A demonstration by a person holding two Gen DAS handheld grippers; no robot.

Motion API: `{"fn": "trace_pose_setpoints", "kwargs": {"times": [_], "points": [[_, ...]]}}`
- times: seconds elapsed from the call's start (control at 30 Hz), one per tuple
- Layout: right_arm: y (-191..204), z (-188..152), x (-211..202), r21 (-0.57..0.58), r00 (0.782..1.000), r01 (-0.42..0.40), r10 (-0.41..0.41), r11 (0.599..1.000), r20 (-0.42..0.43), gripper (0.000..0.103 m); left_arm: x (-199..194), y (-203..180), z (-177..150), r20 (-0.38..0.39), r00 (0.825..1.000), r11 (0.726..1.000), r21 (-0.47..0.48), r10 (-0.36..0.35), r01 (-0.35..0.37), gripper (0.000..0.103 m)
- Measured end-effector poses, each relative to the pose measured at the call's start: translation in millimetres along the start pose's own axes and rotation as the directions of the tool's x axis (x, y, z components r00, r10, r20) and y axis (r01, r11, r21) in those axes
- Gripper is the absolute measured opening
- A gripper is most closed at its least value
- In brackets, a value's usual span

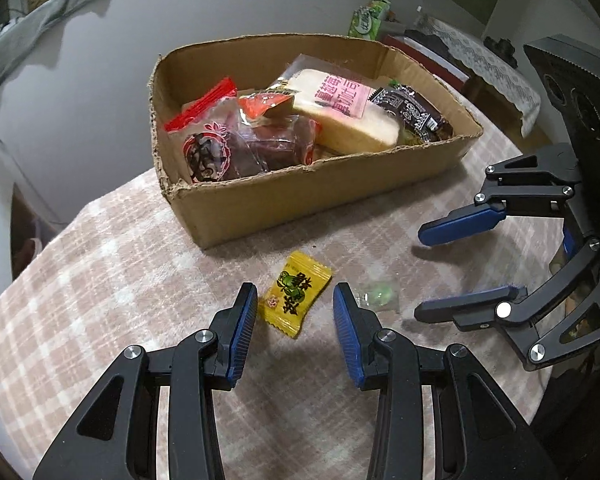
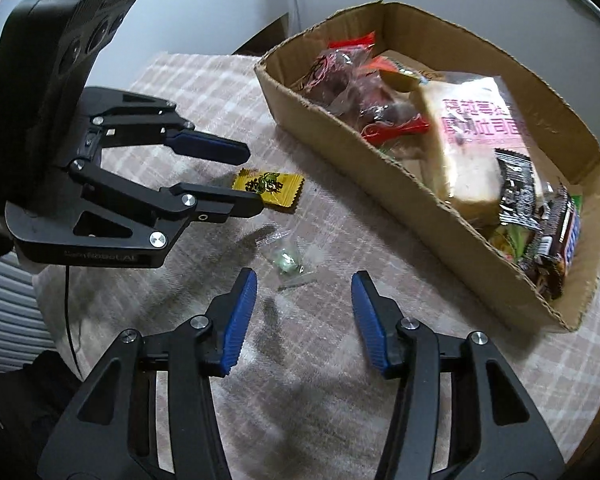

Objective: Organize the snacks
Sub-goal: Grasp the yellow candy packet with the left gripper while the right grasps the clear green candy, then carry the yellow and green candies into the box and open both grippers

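Cardboard box [image 1: 300, 196] full of wrapped snacks [image 1: 300, 120]

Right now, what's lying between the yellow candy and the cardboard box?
Nothing but bare checked cloth. In the left wrist view the yellow candy lies a little short of the cardboard box, with no snack between them; the right wrist view agrees.

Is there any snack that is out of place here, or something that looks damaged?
Two snacks lie outside the cardboard box: a yellow candy and a small clear-wrapped green candy, both on the checked cloth. The box's rim is torn and ragged.
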State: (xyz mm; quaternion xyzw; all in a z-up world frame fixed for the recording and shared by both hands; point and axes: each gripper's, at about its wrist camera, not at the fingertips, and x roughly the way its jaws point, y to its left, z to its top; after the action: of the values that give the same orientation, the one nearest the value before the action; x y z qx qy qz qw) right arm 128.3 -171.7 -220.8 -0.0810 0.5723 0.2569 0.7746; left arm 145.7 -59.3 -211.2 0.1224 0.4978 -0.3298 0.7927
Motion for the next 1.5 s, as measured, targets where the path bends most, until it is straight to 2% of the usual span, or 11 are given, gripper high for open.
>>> {"fn": "trace_pose_setpoints", "kwargs": {"times": [0.27, 0.37, 0.47, 0.7, 0.83, 0.97, 1.23, 1.5], "points": [[10.3, 7.1, 10.6, -0.080, 1.000, 0.003, -0.004, 0.997, -0.010, 0.051, 13.9, -7.5, 5.0, -0.028, 1.000, 0.995, 0.102, 0.012, -0.009, 0.038], [12.0, 11.3, 18.9, -0.101, 1.000, 0.000, -0.002, 0.995, -0.023, 0.043, 19.0, -9.7, 6.4, -0.028, 1.000, 0.994, 0.106, 0.014, -0.011, 0.038], [12.6, 13.1, 24.7, -0.111, 1.000, -0.002, -0.001, 0.994, -0.030, 0.043, 20.2, -10.1, 7.9, -0.015, 1.000, 0.996, 0.093, 0.006, -0.005, 0.037], [18.2, 20.8, 42.2, -0.148, 0.999, 0.005, -0.011, 0.989, -0.034, 0.043, 15.3, 1.9, -0.3, 0.021, 1.000, 0.998, 0.061, 0.017, -0.018, 0.023], [24.7, 24.8, 49.2, -0.162, 0.999, 0.027, -0.032, 0.986, -0.029, 0.038, 12.7, 4.6, -3.4, 0.029, 0.999, 0.999, 0.035, 0.021, -0.022, 0.023], [31.4, 24.9, 55.1, -0.178, 0.997, 0.075, -0.079, 0.981, -0.015, 0.023, 10.0, 5.9, -6.0, 0.030, 0.999, 1.000, 0.003, 0.027, -0.027, 0.023], [36.5, 17.9, 54.1, -0.147, 0.994, 0.107, -0.108, 0.983, 0.000, 0.022, -0.1, 14.3, -20.9, 0.034, 0.999, 0.996, -0.078, 0.035, -0.032, 0.022], [16.9, 11.3, 25.2, -0.067, 0.995, 0.100, -0.098, 0.993, 0.028, 0.022, -18.0, 9.2, -16.1, 0.060, 0.997, 0.993, -0.109, 0.051, -0.044, 0.022]]}}
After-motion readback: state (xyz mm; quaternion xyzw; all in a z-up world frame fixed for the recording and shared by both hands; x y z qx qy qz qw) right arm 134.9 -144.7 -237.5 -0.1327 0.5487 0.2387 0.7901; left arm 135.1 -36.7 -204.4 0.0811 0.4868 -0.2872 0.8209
